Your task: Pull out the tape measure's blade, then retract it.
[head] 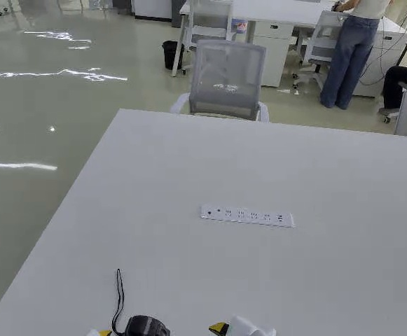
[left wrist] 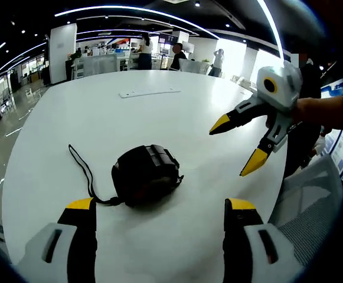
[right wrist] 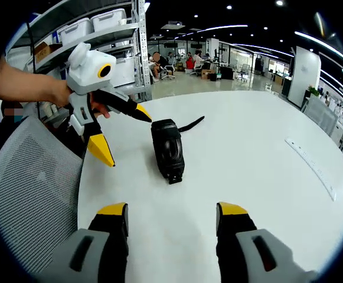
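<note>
The black tape measure [head: 147, 326] lies on the white table [head: 259, 161] near its front edge, blade in. Its thin black wrist cord [head: 118, 297] trails away from it. In the left gripper view the tape measure [left wrist: 146, 174] sits just ahead of my open left gripper [left wrist: 159, 206], untouched by the jaws. The right gripper [left wrist: 236, 147] hovers open to its right. In the right gripper view the tape measure [right wrist: 168, 147] lies ahead of my open right gripper [right wrist: 172, 209], and the left gripper [right wrist: 124, 137] is open beside it, one tip close to the case.
A white power strip [head: 247, 215] lies mid-table. A grey mesh chair [head: 225, 80] stands past the far edge, and the table's left edge drops to a shiny floor [head: 42, 105]. A person [head: 350, 49] stands at distant desks. Another mesh chair [right wrist: 35, 177] is beside me.
</note>
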Motion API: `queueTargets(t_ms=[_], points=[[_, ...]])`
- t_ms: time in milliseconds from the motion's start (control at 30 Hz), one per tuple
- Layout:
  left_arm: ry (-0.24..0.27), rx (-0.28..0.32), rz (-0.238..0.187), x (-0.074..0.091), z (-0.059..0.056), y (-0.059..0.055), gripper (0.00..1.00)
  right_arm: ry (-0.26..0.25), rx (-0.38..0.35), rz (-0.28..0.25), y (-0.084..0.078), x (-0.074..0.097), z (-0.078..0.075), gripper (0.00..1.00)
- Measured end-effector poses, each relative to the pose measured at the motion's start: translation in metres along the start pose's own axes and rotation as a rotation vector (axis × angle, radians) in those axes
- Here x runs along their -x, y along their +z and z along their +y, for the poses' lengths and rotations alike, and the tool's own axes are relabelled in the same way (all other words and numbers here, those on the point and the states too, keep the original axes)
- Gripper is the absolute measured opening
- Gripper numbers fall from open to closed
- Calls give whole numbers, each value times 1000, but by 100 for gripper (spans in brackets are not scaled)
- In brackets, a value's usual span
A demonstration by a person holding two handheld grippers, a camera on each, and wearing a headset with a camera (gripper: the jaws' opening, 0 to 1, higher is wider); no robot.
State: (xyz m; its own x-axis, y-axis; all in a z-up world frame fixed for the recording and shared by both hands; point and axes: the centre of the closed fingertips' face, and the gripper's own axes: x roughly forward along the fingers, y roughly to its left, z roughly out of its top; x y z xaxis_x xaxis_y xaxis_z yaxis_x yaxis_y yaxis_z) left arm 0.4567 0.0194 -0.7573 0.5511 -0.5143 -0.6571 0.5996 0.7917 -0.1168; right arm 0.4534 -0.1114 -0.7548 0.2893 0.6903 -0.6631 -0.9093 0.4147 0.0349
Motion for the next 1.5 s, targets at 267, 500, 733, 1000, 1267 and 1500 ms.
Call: queueTargets(t_ms=[267,500,733,1000,1267,1500], points=[[-34,-47,-18,21,-1,2,94,-67,-51,-43,-1,34,-3,67],[-53,-71,-36,36,-1,6,99,-108,-56,-47,-14,59,-4,70],[-73,-82,-46,40,-5,6,99,-139,-110,-49,-32,84,-5,76],[-86,-111,-45,42,-13,9,99,-169,-139,-53,-46,114,-8,85],[-104,-161,-53,46,-20,17,99,-193,-159,-76,-53,136,-7,90],[-108,-166,-69,51,-19,20,99,-211,-188,-80,-62,147,-9,91]])
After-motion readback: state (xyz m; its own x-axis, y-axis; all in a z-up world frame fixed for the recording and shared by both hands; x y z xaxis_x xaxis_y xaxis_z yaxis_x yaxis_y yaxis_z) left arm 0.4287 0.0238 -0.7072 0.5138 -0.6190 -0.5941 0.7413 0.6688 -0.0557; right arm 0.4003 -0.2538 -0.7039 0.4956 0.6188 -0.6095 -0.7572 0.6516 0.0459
